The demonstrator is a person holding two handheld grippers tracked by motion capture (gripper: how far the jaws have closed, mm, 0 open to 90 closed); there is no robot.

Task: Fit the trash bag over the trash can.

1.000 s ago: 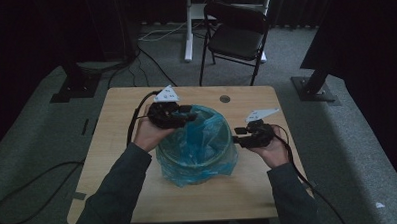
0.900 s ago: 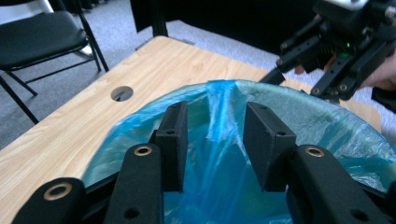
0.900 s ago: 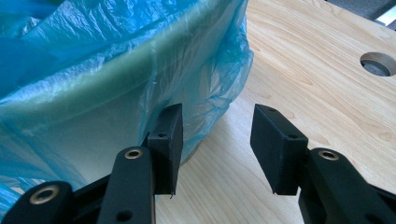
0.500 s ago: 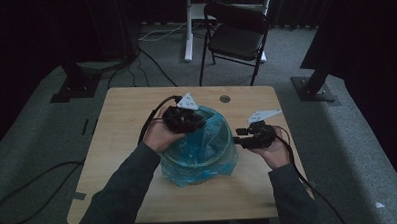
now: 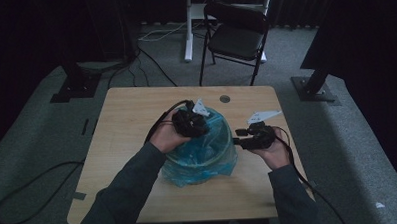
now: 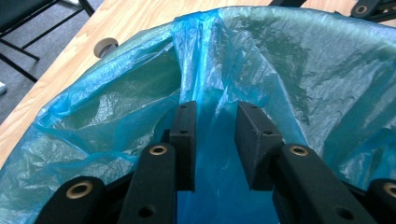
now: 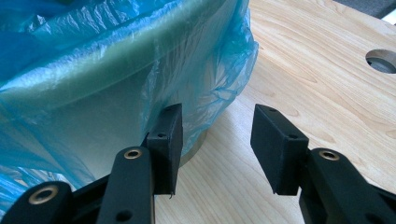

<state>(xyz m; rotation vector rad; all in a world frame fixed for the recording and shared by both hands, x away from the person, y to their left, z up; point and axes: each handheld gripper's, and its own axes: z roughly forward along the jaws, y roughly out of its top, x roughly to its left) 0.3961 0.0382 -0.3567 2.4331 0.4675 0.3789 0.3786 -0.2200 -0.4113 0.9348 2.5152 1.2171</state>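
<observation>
A round bin lined with a blue plastic bag (image 5: 203, 154) stands in the middle of the wooden table (image 5: 131, 109). My left gripper (image 5: 193, 123) hovers over the bin's far rim. In the left gripper view its jaws (image 6: 215, 112) stand apart, and a raised fold of the blue bag (image 6: 205, 70) runs between them. My right gripper (image 5: 240, 140) sits low at the bin's right side. It is open (image 7: 217, 116), its left pad is close to the bag's loose skirt (image 7: 205, 79), and bare table shows between the pads.
A round hole (image 5: 225, 98) lies in the table just behind the bin. A black folding chair (image 5: 234, 38) stands beyond the far edge. Cables trail across the floor at the left, and stand bases (image 5: 313, 85) sit on either side.
My left gripper has moved right from the bin's far-left rim to above its opening. The right gripper has barely shifted.
</observation>
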